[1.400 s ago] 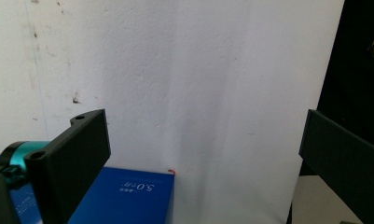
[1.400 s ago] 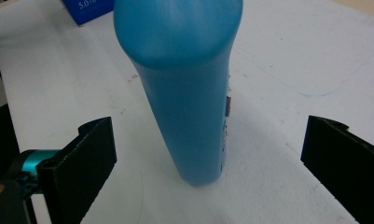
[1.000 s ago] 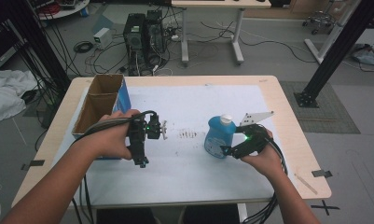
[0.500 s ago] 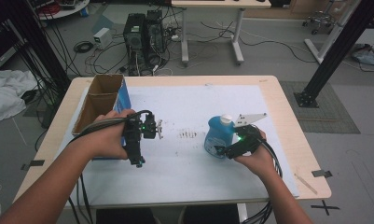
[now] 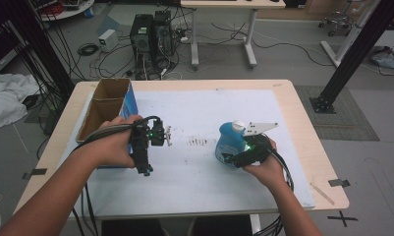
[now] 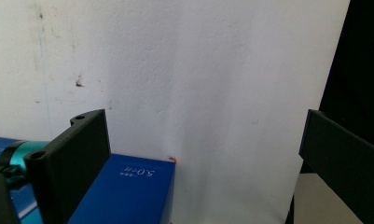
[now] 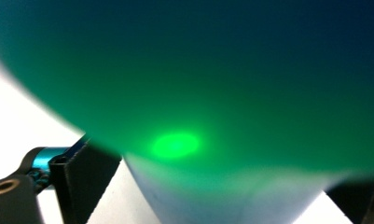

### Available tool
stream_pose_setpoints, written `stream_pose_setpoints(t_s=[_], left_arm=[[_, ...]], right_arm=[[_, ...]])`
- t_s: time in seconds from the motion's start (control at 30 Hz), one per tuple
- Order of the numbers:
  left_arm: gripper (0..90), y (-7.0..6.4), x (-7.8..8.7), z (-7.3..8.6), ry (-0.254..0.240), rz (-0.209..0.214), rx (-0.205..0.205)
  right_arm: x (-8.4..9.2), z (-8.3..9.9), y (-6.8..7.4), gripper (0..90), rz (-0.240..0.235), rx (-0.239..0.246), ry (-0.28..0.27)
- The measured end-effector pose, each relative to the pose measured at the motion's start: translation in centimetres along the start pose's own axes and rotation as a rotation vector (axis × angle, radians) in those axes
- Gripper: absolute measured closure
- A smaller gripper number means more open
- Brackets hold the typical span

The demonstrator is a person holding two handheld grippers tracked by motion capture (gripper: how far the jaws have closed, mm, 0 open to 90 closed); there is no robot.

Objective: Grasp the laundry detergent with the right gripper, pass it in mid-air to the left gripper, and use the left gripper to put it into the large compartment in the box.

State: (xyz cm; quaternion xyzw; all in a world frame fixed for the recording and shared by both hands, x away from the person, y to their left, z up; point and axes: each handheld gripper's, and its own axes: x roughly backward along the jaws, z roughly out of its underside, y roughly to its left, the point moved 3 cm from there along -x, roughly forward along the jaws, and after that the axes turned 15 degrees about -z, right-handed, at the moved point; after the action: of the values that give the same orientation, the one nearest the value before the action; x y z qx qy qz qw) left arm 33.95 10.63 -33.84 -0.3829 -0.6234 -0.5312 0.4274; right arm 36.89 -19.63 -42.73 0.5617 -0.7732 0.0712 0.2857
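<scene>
Nearest me, toward the bench's (image 5: 283, 105) near edge, my right claw (image 5: 232, 158) has come in from the right onto the blue bottle (image 5: 228, 142), which stands upright on the white sheet (image 5: 209, 110) right of the bench's middle, white cap (image 5: 238, 125) up. Its jaws have just been closing with the bottle's round body between them, and they stand nearly as wide as they go; I judge that the grip is being taken low on the belly so the bottle stays upright when lifted, but I cannot tell whether the pads already press. The right gripper view adds what the high view cannot: the bottle (image 7: 198, 93) bulges right up against the lens, a green light spot on it, and a jaw tip at each lower corner, flanking it. My left claw (image 5: 144, 169) hangs wide open over the sheet toward the left edge, holding nothing, probably waiting its turn. The left gripper view shows bare sheet between its jaws and the blue carton (image 6: 124, 191) just below. Farther back along that left edge, the high view shows the same carton (image 5: 108, 105) lying open, brown inside.
</scene>
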Motion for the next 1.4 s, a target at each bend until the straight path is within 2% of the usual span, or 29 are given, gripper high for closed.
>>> stream_pose_setpoints(t_s=[0.07, 0.33, 0.5, 0.63, 0.97, 1.3, 1.4], left_arm=[[1.9, 0.05, 0.03, 0.08, 0.004, -0.001, 0.001], [1.9, 0.15, -0.03, 0.18, 0.003, -0.004, 0.004], [1.9, 0.14, -0.06, 0.1, 0.003, -0.006, 0.003], [1.9, 0.18, -0.03, 0.1, 0.003, -0.007, 0.007], [1.9, 0.24, -0.01, 0.07, 0.003, -0.007, 0.007], [1.9, 0.3, -0.02, 0.17, 0.006, -0.006, 0.008], [1.9, 0.3, -0.02, 0.18, 0.006, -0.006, 0.009]], right_arm=[[-0.04, -0.05, 0.01, 14.0, 0.003, 0.003, -0.016], [-0.03, 0.02, -0.07, 14.3, 0.01, 0.005, -0.022], [-0.01, 0.04, 0.0, 17.0, 0.019, 0.005, -0.025], [0.08, -0.08, 0.05, 23.4, 0.026, 0.012, -0.044], [0.14, -0.08, 0.16, 25.2, 0.029, 0.026, -0.043], [0.02, -0.04, 0.28, 33.2, 0.039, 0.038, -0.044], [0.0, -0.05, 0.29, 33.2, 0.045, 0.039, -0.045]])
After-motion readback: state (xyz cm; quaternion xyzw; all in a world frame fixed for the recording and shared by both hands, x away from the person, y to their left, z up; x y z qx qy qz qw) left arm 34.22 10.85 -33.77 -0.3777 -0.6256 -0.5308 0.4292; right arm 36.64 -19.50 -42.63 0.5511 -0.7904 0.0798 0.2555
